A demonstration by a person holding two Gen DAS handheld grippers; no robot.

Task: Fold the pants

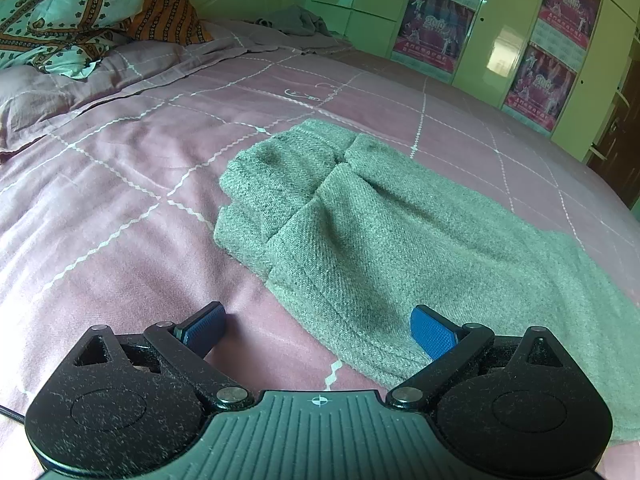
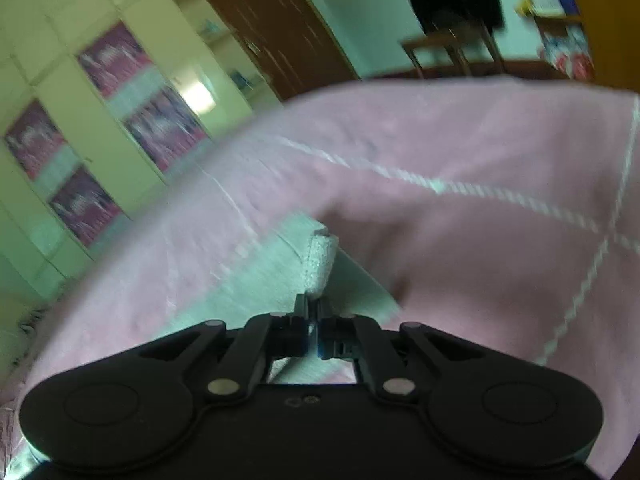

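The grey-green fleece pants (image 1: 400, 232) lie on the pink bed cover, with the leg ends folded over at the far left into a thick double layer. My left gripper (image 1: 318, 330) is open and empty, its blue pads low over the near edge of the pants. In the right wrist view, my right gripper (image 2: 313, 312) is shut on a pinched edge of the pants (image 2: 320, 260), which stands up between the fingers. That view is motion-blurred.
The pink bed cover (image 1: 120, 184) with white grid lines spreads all around. A patterned pillow (image 1: 80, 12) and a rumpled grey cloth (image 1: 296, 20) lie at the head. Green wardrobes with posters (image 1: 556, 40) stand beyond the far edge. A brown door (image 2: 280, 28) and a chair (image 2: 452, 48) stand beyond the bed.
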